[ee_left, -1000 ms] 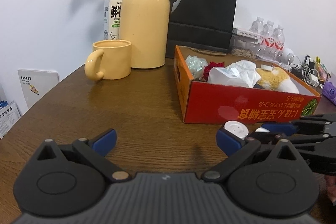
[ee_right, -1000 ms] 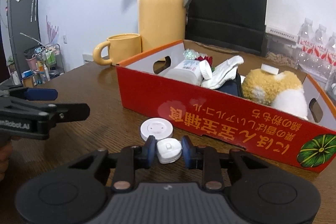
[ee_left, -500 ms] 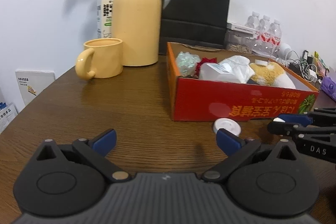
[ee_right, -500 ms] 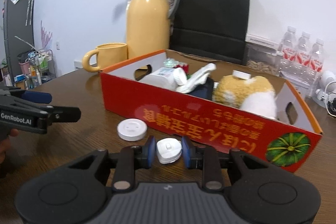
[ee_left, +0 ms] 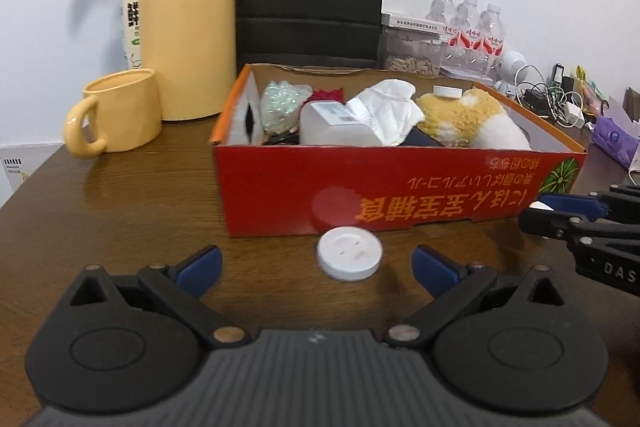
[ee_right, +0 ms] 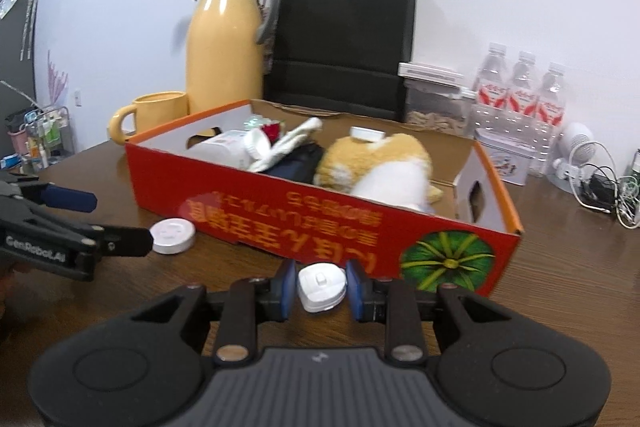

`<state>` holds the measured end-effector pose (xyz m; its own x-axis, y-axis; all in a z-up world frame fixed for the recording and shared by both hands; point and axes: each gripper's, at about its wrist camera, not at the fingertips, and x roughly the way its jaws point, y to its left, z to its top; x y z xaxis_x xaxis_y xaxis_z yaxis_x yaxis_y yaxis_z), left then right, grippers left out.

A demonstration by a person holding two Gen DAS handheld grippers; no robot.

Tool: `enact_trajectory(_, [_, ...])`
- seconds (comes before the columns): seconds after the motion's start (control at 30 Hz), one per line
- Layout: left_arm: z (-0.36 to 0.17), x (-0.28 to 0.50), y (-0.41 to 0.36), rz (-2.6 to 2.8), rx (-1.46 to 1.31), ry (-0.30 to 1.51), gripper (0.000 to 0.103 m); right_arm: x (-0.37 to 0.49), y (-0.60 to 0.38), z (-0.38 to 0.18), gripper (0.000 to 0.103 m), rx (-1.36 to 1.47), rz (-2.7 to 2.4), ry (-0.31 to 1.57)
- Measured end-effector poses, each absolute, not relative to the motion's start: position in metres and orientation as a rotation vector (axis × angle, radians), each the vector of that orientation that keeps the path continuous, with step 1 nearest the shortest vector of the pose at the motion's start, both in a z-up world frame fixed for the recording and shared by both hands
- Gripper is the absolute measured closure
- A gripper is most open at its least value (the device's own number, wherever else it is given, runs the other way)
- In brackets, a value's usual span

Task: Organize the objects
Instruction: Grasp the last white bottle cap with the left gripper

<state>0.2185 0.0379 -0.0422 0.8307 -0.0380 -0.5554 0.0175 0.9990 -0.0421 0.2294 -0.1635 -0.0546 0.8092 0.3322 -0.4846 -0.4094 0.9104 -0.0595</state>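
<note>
**Right gripper carrying a white piece rightward along the box**

The right gripper (ee_right: 322, 287) is holding a small white piece (ee_right: 321, 286) between its fingers, which are pinched most of the way in on it. Compared with a second ago, this gripper is now sitting further right along the near wall of the red box (ee_right: 280, 211), close to the green printed emblem at the right corner, with the grip unchanged. The piece is being held just in front of the box wall, not yet over the rim.

The left gripper (ee_left: 316, 265) is standing wide open and holding nothing. It has also swung right: the white disc (ee_left: 349, 254), formerly off to its right, is now lying on the tabletop (ee_left: 120, 219) between its fingers and slightly beyond them, just in front of the box.

My reading: the piece is being readied for a lift over the rim into the box, which is already holding a plush toy (ee_left: 468, 119) and other items, while the left gripper is lining up on the disc as the next pick.
</note>
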Motion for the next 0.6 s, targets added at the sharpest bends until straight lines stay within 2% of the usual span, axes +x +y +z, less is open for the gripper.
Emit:
enact_trajectory(0.4, [-0.048, 0.246, 0.015, 0.016, -0.044, 0.646, 0.000, 0.229, -0.167, -0.052, 0.077, -0.158, 0.387, 0.469])
enact_trajectory(0.6, [-0.050, 0.251, 0.013, 0.024, -0.051, 0.668, 0.008, 0.229, -0.166, -0.052, 0.077, -0.166, 0.388, 0.466])
